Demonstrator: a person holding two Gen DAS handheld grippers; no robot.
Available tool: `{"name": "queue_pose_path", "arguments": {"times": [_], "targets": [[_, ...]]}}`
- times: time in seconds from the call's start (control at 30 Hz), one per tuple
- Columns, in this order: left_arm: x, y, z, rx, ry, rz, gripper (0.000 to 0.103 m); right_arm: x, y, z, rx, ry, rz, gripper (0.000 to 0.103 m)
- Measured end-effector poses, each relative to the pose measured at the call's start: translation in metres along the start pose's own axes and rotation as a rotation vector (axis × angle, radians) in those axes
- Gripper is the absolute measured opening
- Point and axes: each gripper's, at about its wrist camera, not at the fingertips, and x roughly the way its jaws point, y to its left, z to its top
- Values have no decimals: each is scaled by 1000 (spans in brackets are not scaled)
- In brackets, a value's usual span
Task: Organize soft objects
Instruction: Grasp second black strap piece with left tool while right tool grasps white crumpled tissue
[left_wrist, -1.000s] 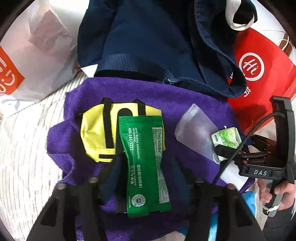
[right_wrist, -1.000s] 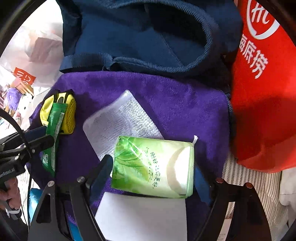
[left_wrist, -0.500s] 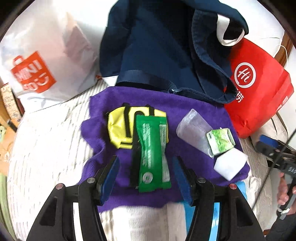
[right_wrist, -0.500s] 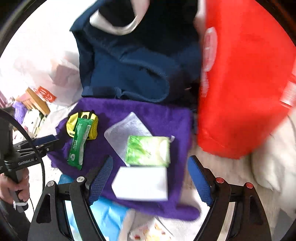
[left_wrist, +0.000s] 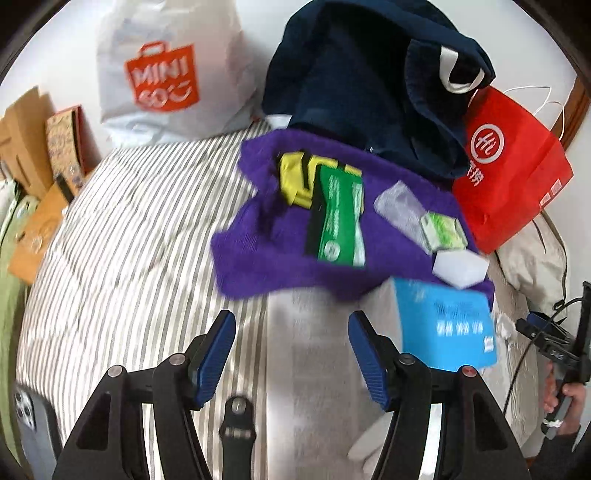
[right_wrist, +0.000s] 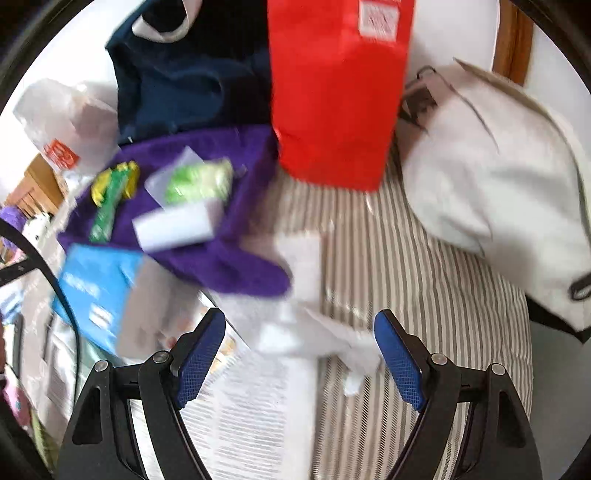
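A purple towel (left_wrist: 266, 254) lies on the striped bed. On it sit a yellow pouch (left_wrist: 295, 177), a green sachet (left_wrist: 341, 221), a clear pouch (left_wrist: 399, 206), a green tissue pack (left_wrist: 443, 230) and a white block (left_wrist: 460, 267). The same towel (right_wrist: 236, 266), sachet (right_wrist: 107, 210), tissue pack (right_wrist: 199, 181) and white block (right_wrist: 173, 227) show in the right wrist view. My left gripper (left_wrist: 290, 350) is open and empty, above the bed short of the towel. My right gripper (right_wrist: 299, 352) is open and empty over papers.
A navy bag (left_wrist: 369, 92), a red bag (left_wrist: 509, 170) and a white Miniso bag (left_wrist: 166, 74) stand behind the towel. A blue pack (left_wrist: 447, 325) and printed papers (right_wrist: 251, 417) lie in front. A white cloth bag (right_wrist: 498, 184) lies at the right. Boxes (left_wrist: 33, 147) stand at the left.
Both grippers have pulled back and up from the towel. The green sachet and the tissue pack, which lay between the fingers, now lie free on the towel, farther away.
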Motion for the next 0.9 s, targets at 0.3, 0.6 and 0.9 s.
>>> {"name": "queue_pose_path", "arguments": {"times": [0.3,0.6,0.9], "targets": [[-6,19,-41,-47,46,25,62,50,-12,-20,-43,35,-107,81],[-12,38,-66,-77,59,53,62,38,-41,-30,90,-6,51,25],[6,32,-79,14,67,132,61,-9,-33,-36,84,-86,68,25]]}}
